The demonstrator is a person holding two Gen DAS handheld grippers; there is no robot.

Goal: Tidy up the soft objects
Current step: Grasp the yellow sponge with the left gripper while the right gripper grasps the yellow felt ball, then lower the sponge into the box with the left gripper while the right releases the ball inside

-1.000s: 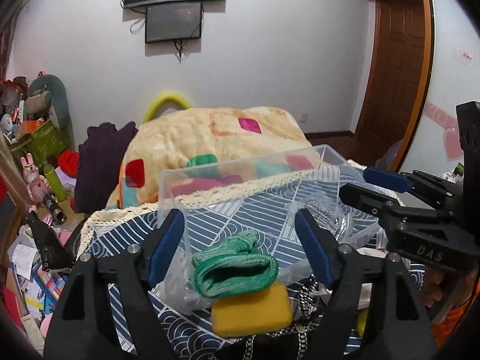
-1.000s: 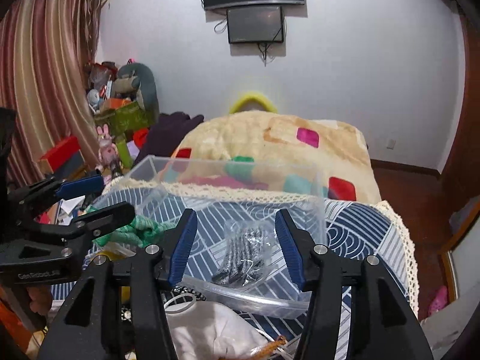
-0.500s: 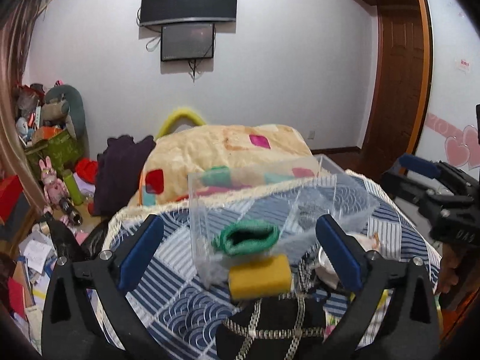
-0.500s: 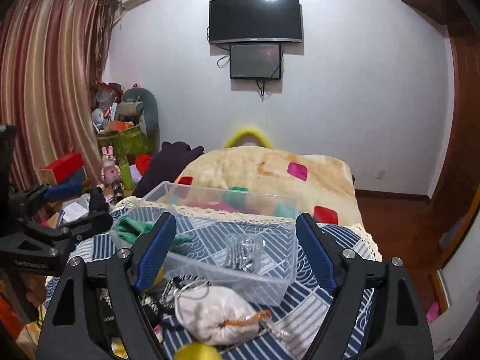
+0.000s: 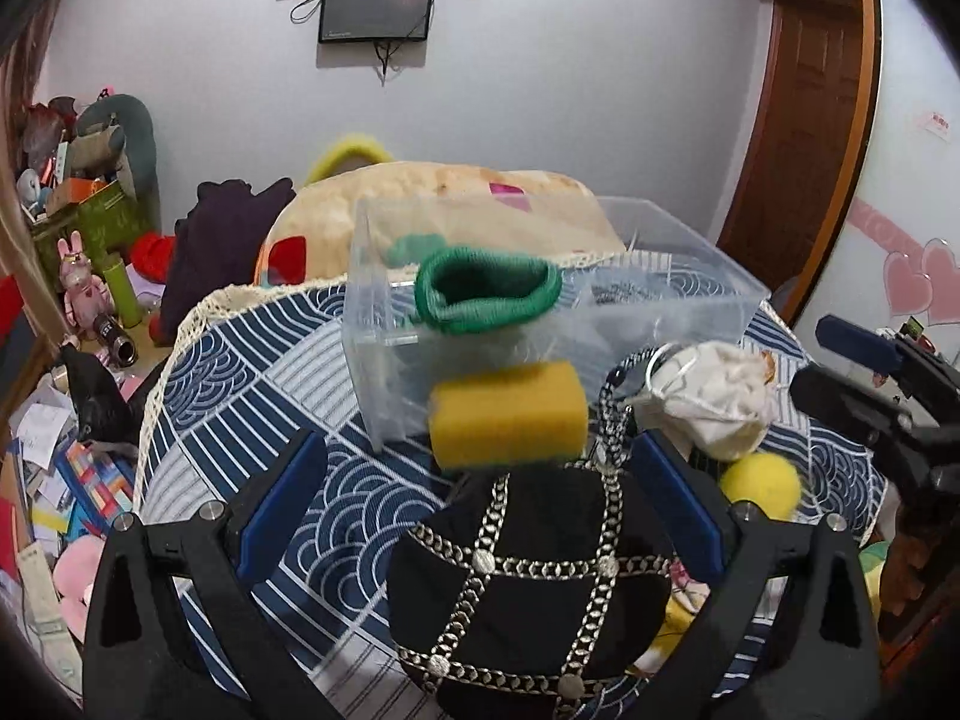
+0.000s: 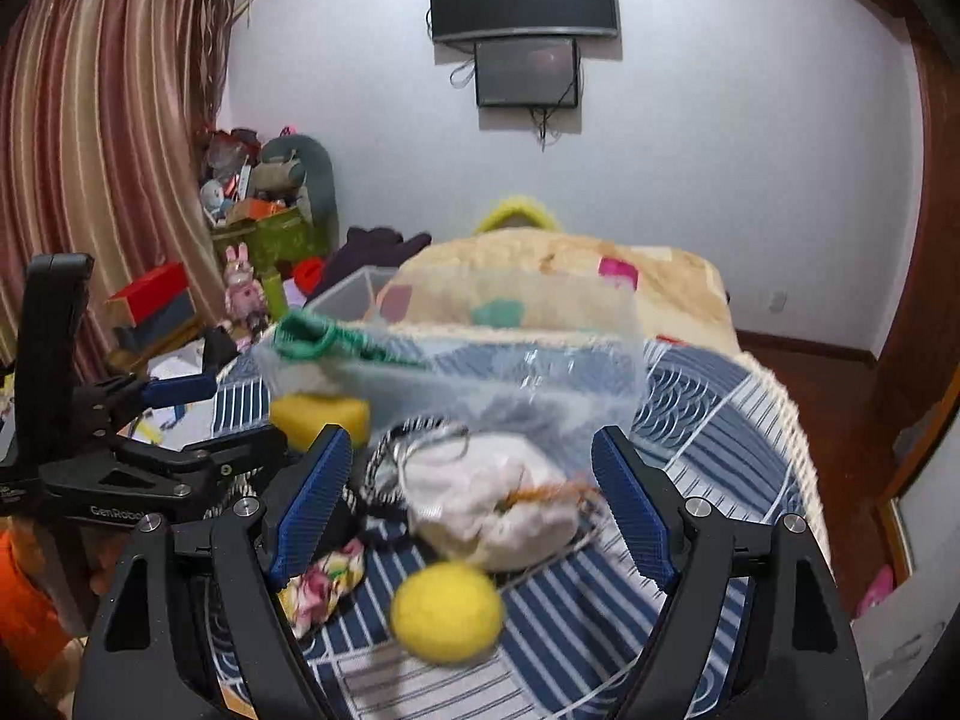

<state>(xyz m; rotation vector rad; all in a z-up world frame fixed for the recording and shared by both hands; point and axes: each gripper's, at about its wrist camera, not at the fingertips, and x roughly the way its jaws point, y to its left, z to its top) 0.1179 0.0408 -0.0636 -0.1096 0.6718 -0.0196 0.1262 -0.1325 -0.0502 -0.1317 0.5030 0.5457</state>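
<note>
Choosing the next soft thing seems the step now: both tools, left tool (image 5: 477,495) and right tool (image 6: 471,504), are released and hold nothing. A green sock (image 5: 489,297) lies in the clear box (image 5: 678,276) mid-worktop. Next needs lowering onto the white pouch (image 6: 492,501). Only the left view shows the black hat (image 5: 528,594).

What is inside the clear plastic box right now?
A green knitted item sits inside the clear box, beside a transparent bag with dark contents. The box floor beneath them is hidden.
</note>
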